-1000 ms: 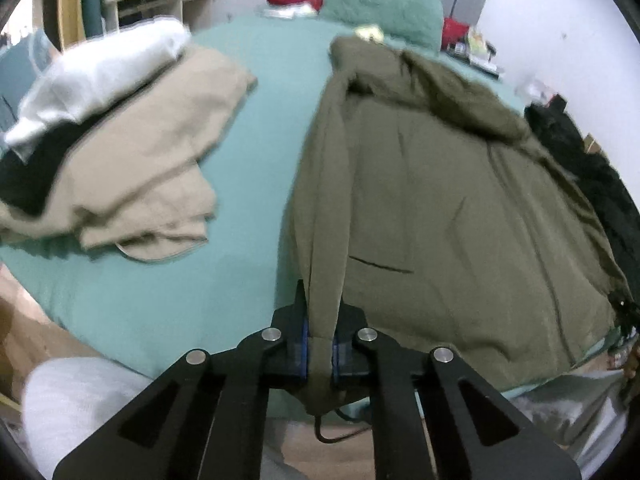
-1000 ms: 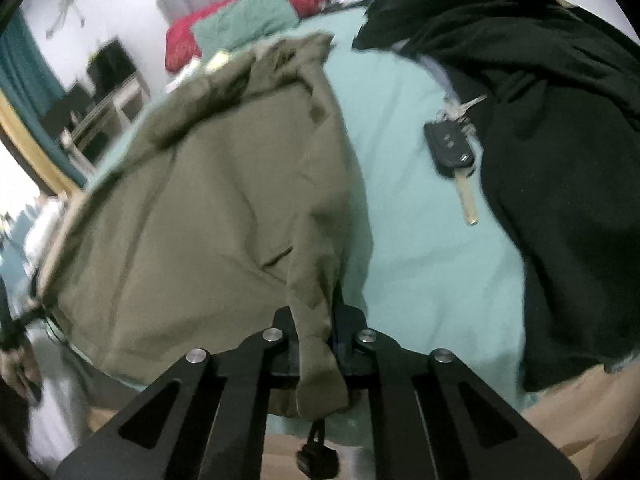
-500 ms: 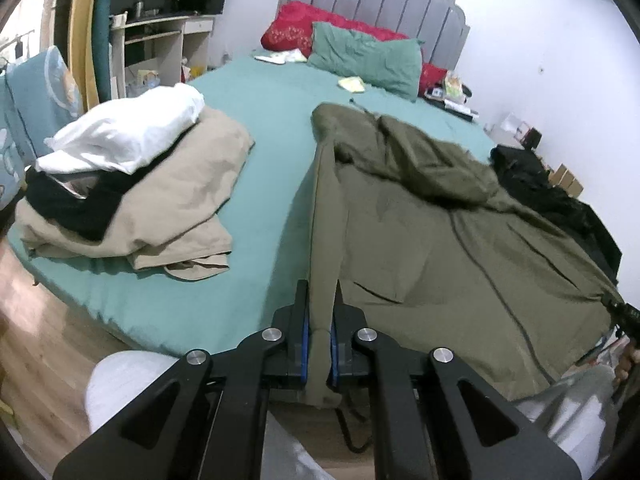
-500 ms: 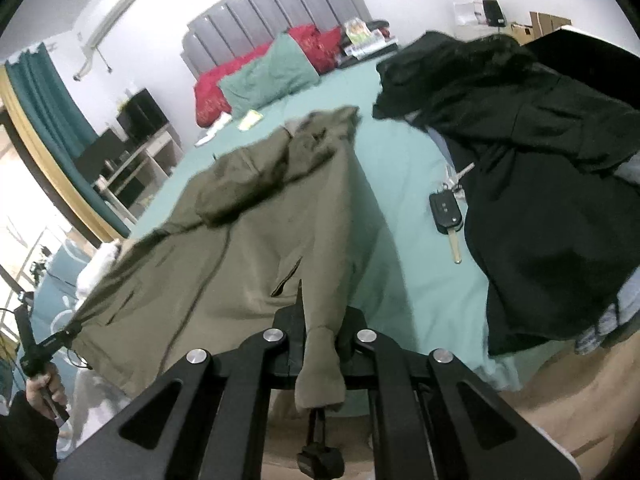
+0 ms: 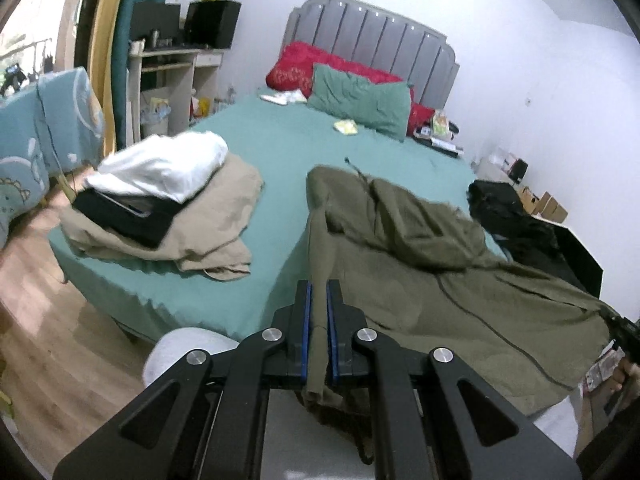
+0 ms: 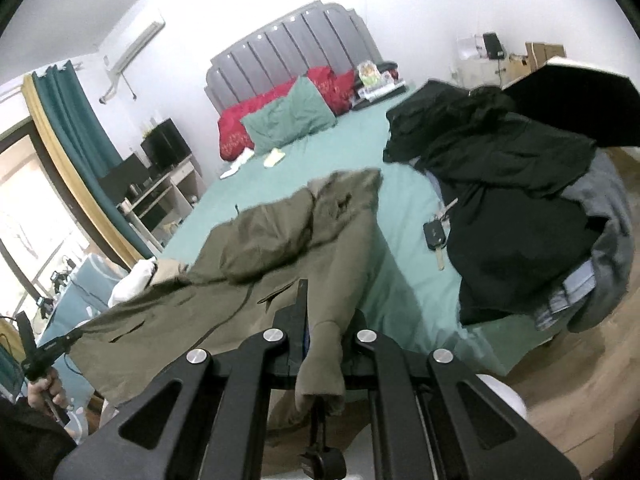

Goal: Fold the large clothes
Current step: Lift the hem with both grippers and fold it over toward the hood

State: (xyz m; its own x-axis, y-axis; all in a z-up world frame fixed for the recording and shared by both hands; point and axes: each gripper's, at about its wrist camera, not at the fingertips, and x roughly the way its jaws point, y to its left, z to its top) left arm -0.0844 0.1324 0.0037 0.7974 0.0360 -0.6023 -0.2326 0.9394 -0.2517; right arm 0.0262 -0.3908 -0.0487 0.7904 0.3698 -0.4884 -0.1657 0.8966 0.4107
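In the left wrist view, at the left edge we see a blue patterned cloth (image 5: 36,128), and right of it, in the middle left of the frame, a stack of folded clothes (image 5: 160,208) lying on the bed (image 5: 280,148): beige at the bottom, black between, white on top. At the lower centre our left gripper (image 5: 318,320) is clenched on a cuff of the olive jacket (image 5: 440,280), the fabric pinched between the blue pads. From there the jacket spreads to the right across the teal sheet, its hood bunched in the middle of the frame. At the upper centre a green pillow (image 5: 360,100) leans on red pillows (image 5: 304,68) before the grey headboard (image 5: 372,36). At the right edge lies a heap of black clothes (image 5: 516,220).

In the right wrist view, at the lower left edge we see a hand (image 6: 44,392) holding the other gripper's handle, with the jacket's far end drawn toward it. The olive jacket (image 6: 240,264) fills the centre left, partly raised off the bed (image 6: 400,216). At the lower centre our right gripper (image 6: 324,320) is grasping the other sleeve, whose cuff hangs down past the jaws. Right of it a car key (image 6: 435,240) rests on the sheet, just beside the black clothes (image 6: 500,184) piled in the upper right.
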